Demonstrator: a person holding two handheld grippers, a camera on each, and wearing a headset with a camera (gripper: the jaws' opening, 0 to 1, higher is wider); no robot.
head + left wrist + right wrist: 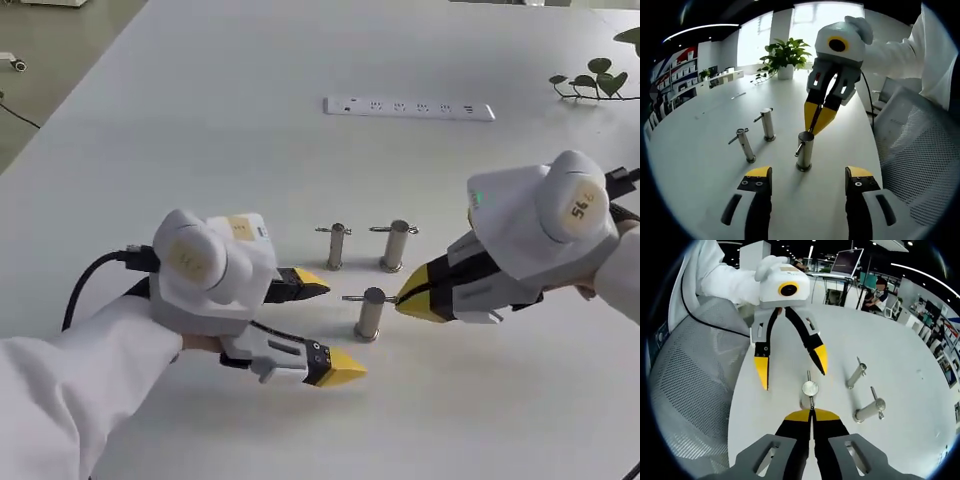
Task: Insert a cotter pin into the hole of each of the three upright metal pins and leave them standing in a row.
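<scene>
Right gripper [408,297] pinched on cotter pin [352,297] in near metal pin [371,318]; left gripper [336,330] jaws wide, just left. Two far pins [336,248] already cottered.

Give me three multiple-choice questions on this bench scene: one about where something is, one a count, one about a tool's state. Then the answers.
1. Where does the power strip lie?
A. on the floor
B. on the table, beyond the metal pins
C. on a chair

2. How many metal pins stand upright?
A. one
B. two
C. three

3. How are the jaws of the left tool?
A. open
B. shut on a metal pin
C. shut on nothing

Answers:
1. B: the strip lies on the far part of the table, past the pins.
2. C: two stand at the back and one nearer.
3. A: its yellow tips stand wide apart before the near pin, while the right tool is shut on that pin's cotter pin.
</scene>
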